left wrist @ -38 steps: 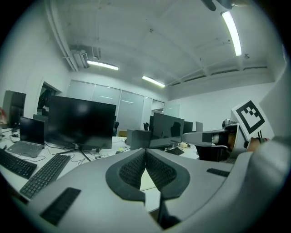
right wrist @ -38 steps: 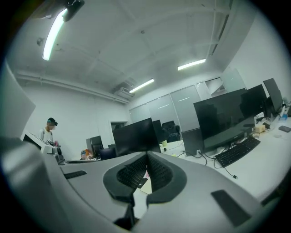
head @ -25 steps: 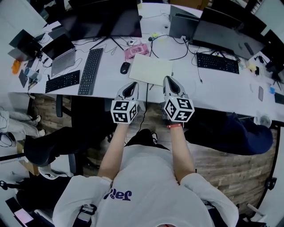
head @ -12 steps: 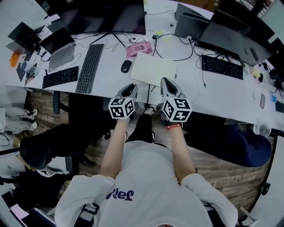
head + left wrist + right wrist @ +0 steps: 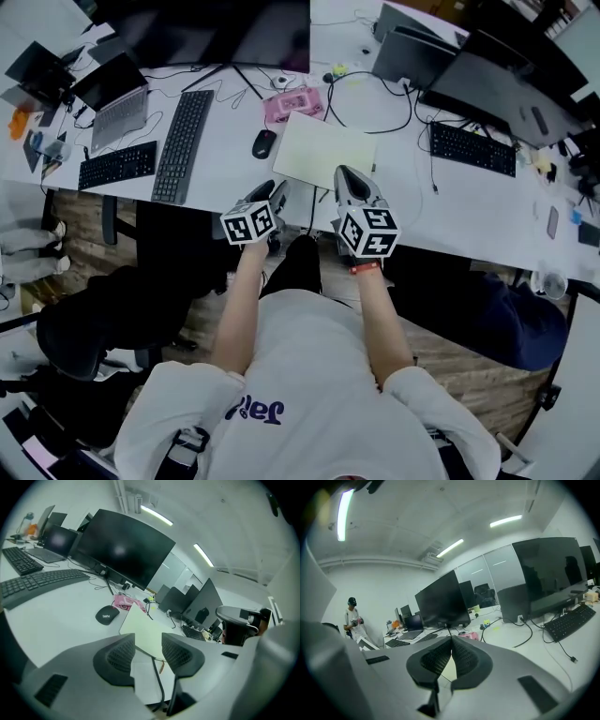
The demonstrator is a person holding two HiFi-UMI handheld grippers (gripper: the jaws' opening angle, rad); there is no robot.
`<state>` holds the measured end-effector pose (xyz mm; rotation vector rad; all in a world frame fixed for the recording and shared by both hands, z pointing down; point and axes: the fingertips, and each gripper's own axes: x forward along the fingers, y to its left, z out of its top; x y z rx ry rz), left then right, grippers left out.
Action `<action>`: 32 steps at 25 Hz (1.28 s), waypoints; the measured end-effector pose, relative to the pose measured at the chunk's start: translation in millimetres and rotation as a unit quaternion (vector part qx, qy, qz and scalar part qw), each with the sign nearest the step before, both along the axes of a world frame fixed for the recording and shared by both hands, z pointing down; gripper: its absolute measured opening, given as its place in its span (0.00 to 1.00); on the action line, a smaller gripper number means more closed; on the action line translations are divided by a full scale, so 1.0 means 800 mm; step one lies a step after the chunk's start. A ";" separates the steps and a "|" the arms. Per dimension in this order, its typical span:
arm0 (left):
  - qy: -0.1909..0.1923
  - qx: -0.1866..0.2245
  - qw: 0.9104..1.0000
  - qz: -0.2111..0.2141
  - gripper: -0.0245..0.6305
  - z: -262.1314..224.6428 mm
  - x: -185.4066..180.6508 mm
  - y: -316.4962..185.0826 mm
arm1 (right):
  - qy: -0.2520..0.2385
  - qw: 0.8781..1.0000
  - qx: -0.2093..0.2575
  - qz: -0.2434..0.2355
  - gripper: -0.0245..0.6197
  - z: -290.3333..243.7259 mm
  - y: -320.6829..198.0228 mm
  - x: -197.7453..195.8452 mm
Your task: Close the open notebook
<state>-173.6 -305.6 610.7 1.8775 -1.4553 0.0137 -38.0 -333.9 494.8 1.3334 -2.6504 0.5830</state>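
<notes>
Just ahead of both grippers, the pale cream rectangular notebook (image 5: 323, 150) lies flat on the long white desk (image 5: 225, 173), one plain face up. The left gripper (image 5: 274, 190) hangs at the desk's near edge, pointing slightly down. Its jaws are opening and nothing sits between them. In the left gripper view the notebook's near corner shows through the gap beyond the pads, apart from them, and slightly to that gripper's right. The right gripper (image 5: 345, 173) has its jaws pressed together at the tips on nothing. From the head view its tip overlaps the notebook's near right corner, and whether it touches the cover I cannot tell. In the right gripper view only a sliver of the notebook shows below the closed pads. A black computer mouse (image 5: 264, 143) rests just left of the notebook, ahead of the left gripper, with a black keyboard (image 5: 183, 145) further left
</notes>
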 end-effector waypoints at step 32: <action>0.059 -0.077 0.994 -0.050 0.25 0.084 -0.028 -0.088 | 0.004 0.998 -0.049 0.031 0.06 0.048 -0.095 0.024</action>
